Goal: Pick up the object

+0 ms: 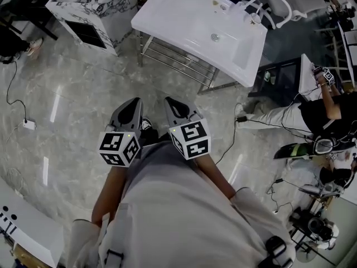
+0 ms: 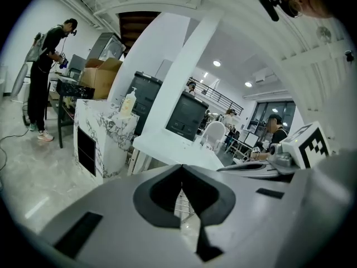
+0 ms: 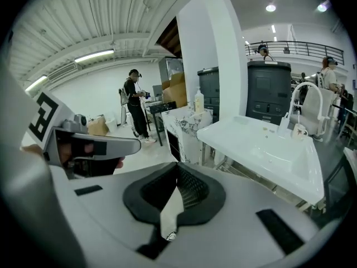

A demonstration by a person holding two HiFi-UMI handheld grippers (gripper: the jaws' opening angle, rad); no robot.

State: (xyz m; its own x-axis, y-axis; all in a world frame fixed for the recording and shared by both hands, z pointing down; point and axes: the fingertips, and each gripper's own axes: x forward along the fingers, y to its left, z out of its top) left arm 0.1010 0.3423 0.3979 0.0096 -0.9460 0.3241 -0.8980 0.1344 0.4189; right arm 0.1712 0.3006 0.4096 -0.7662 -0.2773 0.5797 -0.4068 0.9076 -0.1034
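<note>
Both grippers are held close to the person's body over a grey marble floor, side by side. In the head view the left gripper [image 1: 134,103] and the right gripper [image 1: 172,103] point toward a white sink basin [image 1: 184,17] on a metal frame. Each is shut with nothing between its jaws, as the left gripper view [image 2: 182,167] and the right gripper view [image 3: 177,167] show. Beside the curved white faucet [image 3: 304,102] a small cup [image 3: 299,131] stands on the basin [image 3: 262,147]. A soap bottle [image 3: 199,101] tops a marble-patterned cabinet [image 1: 95,4]. No single task object stands out.
A person [image 1: 321,110] sits on the floor at the right among cables and gear. Another person [image 2: 44,77] stands at a desk past the cabinet [image 2: 106,133]. A cable with a plug block [image 1: 28,125] lies at the left. A white counter corner [image 1: 28,233] juts in at lower left.
</note>
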